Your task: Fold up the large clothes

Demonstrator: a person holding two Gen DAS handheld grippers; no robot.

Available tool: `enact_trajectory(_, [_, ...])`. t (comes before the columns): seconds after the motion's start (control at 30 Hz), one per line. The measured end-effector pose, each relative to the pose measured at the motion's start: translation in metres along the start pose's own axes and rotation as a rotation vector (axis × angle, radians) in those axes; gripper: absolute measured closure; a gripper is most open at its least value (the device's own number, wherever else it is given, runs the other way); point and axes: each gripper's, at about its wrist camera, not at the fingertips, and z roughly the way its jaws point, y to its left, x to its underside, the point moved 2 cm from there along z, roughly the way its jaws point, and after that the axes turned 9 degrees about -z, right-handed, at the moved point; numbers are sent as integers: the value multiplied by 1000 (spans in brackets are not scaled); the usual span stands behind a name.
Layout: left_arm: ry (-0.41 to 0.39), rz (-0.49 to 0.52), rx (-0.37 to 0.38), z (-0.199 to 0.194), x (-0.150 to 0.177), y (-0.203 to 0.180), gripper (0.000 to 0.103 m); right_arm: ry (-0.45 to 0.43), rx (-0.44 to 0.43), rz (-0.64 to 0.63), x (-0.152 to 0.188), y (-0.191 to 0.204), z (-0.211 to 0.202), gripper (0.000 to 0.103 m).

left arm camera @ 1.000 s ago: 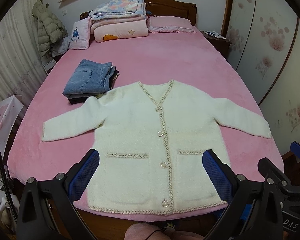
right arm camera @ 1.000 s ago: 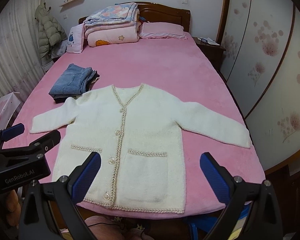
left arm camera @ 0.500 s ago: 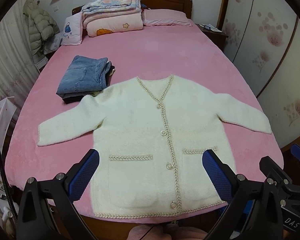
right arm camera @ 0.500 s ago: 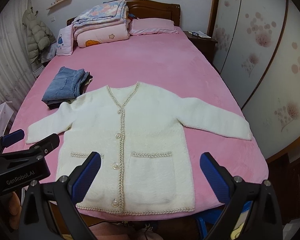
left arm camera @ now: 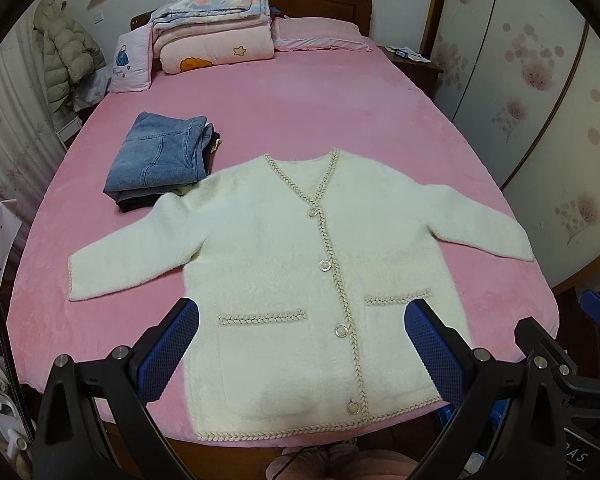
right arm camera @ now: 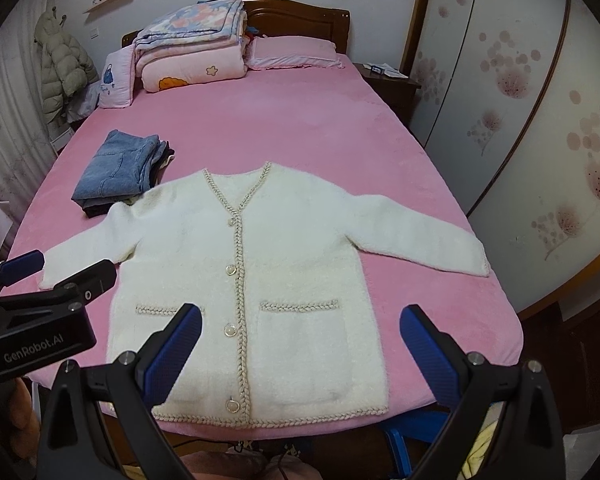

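Cardigan [left arm camera: 300,280], cream with braided trim, lies buttoned and face up at the near edge of the pink bed [left arm camera: 300,112], its hem at the foot edge and both sleeves spread toward the side edges. A stack of folded jeans [left arm camera: 160,160] sits just beyond its left shoulder. The left gripper [left arm camera: 300,352] and right gripper [right arm camera: 300,352] hover above the hem, jaws wide apart, holding nothing. Folding appears not yet begun; the next move likely calls for each gripper to drop to a sleeve or side edge, pinch the thick fleece and carry it across the front.
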Motion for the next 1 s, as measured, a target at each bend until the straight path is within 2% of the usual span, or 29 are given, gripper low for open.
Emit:
enact_trajectory(0.5, [-8,32,27,-8,4,-1,1,-8,30,41,17,4,-14,3])
enact_trajectory(0.87, [-55,49,45,-16,-1,-13,1,-56,33,48,11,-7,-22,3])
enact_trajectory(1.0, [-106,48,79,-23,-8,-18,1,-69,38,52,11,-17,-21,3])
